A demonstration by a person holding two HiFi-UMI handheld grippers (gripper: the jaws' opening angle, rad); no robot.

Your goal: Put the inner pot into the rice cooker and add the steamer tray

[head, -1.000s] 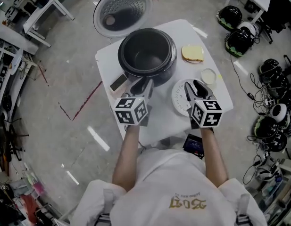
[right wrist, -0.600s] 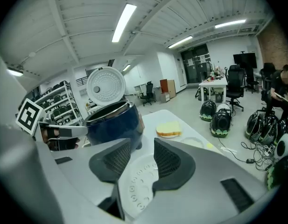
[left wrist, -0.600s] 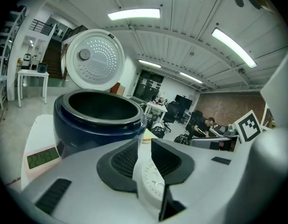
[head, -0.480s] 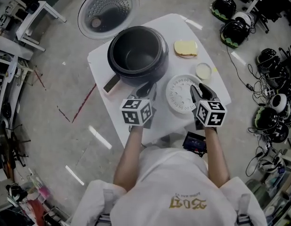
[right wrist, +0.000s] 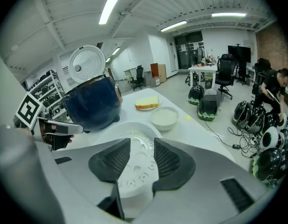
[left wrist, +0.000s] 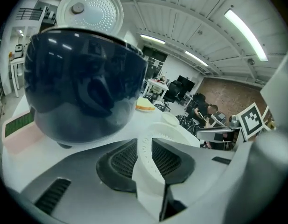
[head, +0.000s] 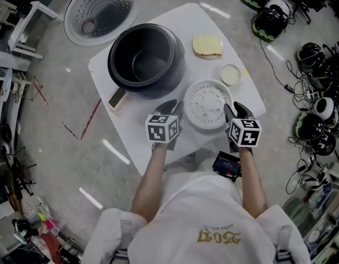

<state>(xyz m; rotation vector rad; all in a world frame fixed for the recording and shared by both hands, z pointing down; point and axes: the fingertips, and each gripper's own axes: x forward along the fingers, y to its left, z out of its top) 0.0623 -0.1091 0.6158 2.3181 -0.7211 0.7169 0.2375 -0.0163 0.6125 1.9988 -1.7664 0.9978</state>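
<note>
The white perforated steamer tray (head: pixel 206 104) lies flat on the white table (head: pixel 213 26), just in front of the dark rice cooker (head: pixel 144 56). The cooker's lid (head: pixel 103 7) is swung back and its inside looks dark. My left gripper (head: pixel 170 108) is at the tray's left rim. In the left gripper view the tray (left wrist: pixel 176 132) runs into the gap of the left gripper (left wrist: pixel 144 157); its jaws have just been opening. My right gripper (head: pixel 233 110) is at the tray's right rim. The right gripper (right wrist: pixel 136 160) straddles the tray (right wrist: pixel 134 141), jaws also just opening, pads apart.
A small white bowl (head: pixel 231 74) and a yellow spongy block (head: pixel 207 47) sit behind the tray on the right. A black device (head: pixel 226 166) lies below the table's near edge. Helmets (head: pixel 268 15) and cables crowd the floor at right.
Both grippers have come down and back from the cooker's front to the two sides of the steamer tray. The right jaws stand a little wider.
</note>
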